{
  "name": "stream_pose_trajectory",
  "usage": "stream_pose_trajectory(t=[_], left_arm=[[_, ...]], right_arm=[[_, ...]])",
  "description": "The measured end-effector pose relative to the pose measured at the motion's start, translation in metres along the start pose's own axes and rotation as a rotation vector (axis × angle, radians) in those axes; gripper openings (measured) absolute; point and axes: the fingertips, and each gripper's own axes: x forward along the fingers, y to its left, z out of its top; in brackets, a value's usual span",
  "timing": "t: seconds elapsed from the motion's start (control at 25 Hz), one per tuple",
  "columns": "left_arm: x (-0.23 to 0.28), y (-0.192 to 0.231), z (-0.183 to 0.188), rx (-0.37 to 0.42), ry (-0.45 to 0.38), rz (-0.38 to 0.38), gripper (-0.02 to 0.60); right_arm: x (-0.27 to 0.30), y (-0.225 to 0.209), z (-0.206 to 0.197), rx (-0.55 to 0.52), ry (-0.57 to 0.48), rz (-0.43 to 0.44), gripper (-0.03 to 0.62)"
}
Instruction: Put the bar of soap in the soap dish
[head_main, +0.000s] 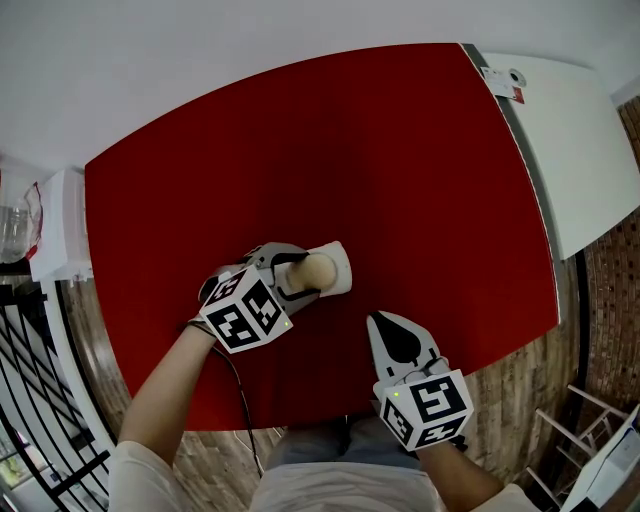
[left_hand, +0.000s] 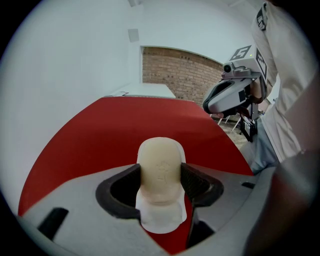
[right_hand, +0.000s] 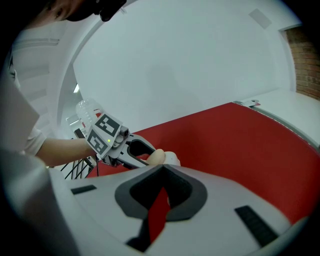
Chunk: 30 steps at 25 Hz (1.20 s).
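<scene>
placement nears: left tongs (left_hand: 160, 184) grip pale oval soap bar (left_hand: 159, 159) over white soap dish (left_hand: 160, 223), release likely next; right tongs (right_hand: 161, 189) closed, empty.

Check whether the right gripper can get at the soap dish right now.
Probably not cleanly: the right gripper is empty, but the left gripper, shut on the bar of soap, sits over the soap dish; only one end shows.

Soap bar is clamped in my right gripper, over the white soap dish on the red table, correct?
No: the soap bar is clamped in the left gripper, not the right gripper, as the left gripper view shows. It is over the white soap dish on the red table.
</scene>
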Motion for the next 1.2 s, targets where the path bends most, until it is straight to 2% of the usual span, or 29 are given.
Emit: stream_pose_trajectory(t=[0.64,1.2], left_arm=[[0.01,-0.003,-0.009,-0.027,0.03,-0.056,0.26],[0.007,-0.003,-0.015,0.002,0.066,-0.05,0.261]], right_arm=[[0.003,-0.008,-0.003,0.0,0.014,-0.001,0.005],[0.0,-0.008,-0.002,0.0,0.01,0.008,0.005]])
